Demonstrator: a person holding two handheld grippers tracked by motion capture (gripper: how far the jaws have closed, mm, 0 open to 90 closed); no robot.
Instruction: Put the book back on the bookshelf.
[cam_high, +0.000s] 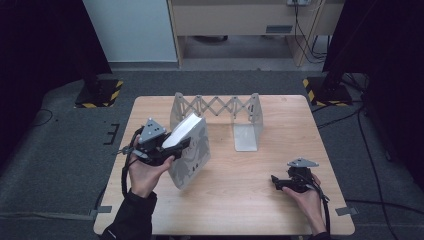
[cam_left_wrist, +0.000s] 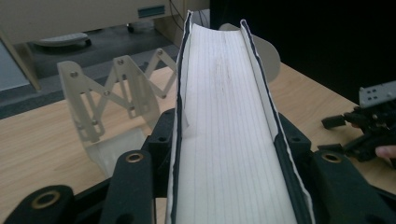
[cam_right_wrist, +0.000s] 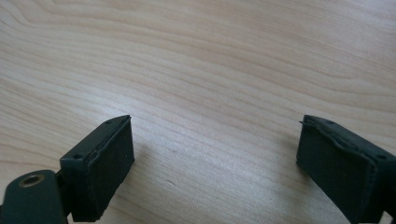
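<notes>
A thick book with a grey patterned cover and white page edges is tilted over the left half of the wooden table. Its lower corner is close to the tabletop. My left gripper is shut on it, one jaw on each cover, in the left gripper view too. My right gripper sits low at the right front of the table, held by a hand. Its jaws stand wide open over bare wood in the right gripper view, with nothing between them. It is also seen from the left gripper.
An expandable scissor-style book rack of pale metal stands at the back of the table, its right end plate lying flat on the wood. Dark floor surrounds the table; stands with yellow-black bases flank it.
</notes>
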